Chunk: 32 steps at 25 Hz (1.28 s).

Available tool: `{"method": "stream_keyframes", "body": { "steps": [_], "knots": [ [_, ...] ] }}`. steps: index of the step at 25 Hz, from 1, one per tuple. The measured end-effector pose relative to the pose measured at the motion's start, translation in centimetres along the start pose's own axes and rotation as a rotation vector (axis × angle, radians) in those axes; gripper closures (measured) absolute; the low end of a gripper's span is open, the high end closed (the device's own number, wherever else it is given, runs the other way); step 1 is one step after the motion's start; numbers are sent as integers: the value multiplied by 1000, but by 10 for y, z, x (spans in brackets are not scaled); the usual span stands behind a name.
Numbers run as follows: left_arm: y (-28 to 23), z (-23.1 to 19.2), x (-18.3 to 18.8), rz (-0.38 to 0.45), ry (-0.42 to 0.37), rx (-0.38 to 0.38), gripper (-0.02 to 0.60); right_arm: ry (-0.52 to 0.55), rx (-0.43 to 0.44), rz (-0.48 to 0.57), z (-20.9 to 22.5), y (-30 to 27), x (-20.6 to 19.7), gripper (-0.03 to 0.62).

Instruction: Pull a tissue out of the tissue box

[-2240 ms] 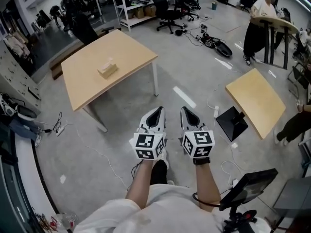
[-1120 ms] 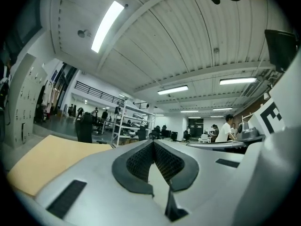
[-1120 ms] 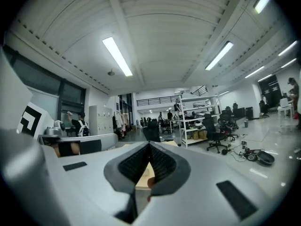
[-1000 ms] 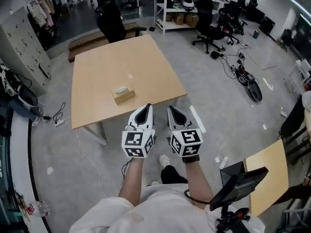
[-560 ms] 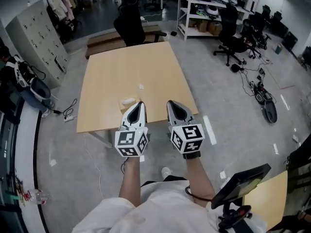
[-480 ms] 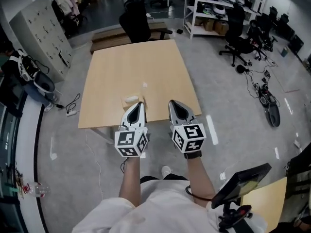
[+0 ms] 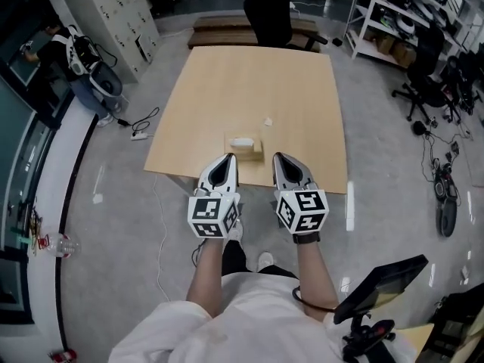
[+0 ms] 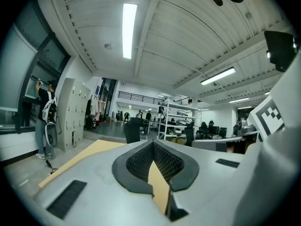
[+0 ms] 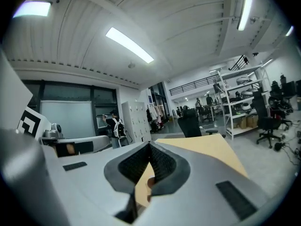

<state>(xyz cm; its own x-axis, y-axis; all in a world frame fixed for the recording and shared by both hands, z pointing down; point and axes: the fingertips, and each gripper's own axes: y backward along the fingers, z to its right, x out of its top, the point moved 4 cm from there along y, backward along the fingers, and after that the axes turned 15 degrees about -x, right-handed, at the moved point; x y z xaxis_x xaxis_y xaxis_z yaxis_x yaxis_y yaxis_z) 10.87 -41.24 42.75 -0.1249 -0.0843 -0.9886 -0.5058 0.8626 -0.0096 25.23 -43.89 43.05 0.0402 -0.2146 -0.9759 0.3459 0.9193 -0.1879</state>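
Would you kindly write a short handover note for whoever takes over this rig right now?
Left tongs: shut, empty, by the near edge of the table.
Right tongs: shut, empty, alongside the left.
Tissue box: on the table near that edge, just ahead of the tongs and between them. A white tissue shows at its top.
Done: nothing yet; box and tissue untouched.
Left: open one pair of tongs, pinch the tissue, pull it out. Steadying the box with the other pair will probably help.

Lab workspace, shelving (image 7: 389,23), office chairs (image 7: 271,12), lockers (image 7: 125,10)
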Motion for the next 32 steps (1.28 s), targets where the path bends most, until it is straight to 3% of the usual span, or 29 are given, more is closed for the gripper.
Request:
{"method": "stream_keyframes", "body": {
  "steps": [8, 15, 19, 23, 26, 32],
  "knots": [
    [-47, -97, 23, 26, -2, -14, 592, 33, -7, -1, -29, -101, 20, 592],
    [-95, -177, 67, 90, -34, -88, 592, 82, -44, 76, -57, -177, 65, 592],
    [-118, -204, 63, 76, -31, -129, 592, 99, -79, 67, -48, -197, 59, 592],
    [-137, -227, 28, 25, 33, -135, 592, 114, -117, -8, -30, -217, 30, 592],
    [-151, -227, 8, -19, 45, -156, 592, 133, -99, -84, -17, -232, 13, 592],
    [-183, -242, -13, -79, 65, -174, 592, 229, 33, -253, -9, -268, -22, 592]
  ]
}}
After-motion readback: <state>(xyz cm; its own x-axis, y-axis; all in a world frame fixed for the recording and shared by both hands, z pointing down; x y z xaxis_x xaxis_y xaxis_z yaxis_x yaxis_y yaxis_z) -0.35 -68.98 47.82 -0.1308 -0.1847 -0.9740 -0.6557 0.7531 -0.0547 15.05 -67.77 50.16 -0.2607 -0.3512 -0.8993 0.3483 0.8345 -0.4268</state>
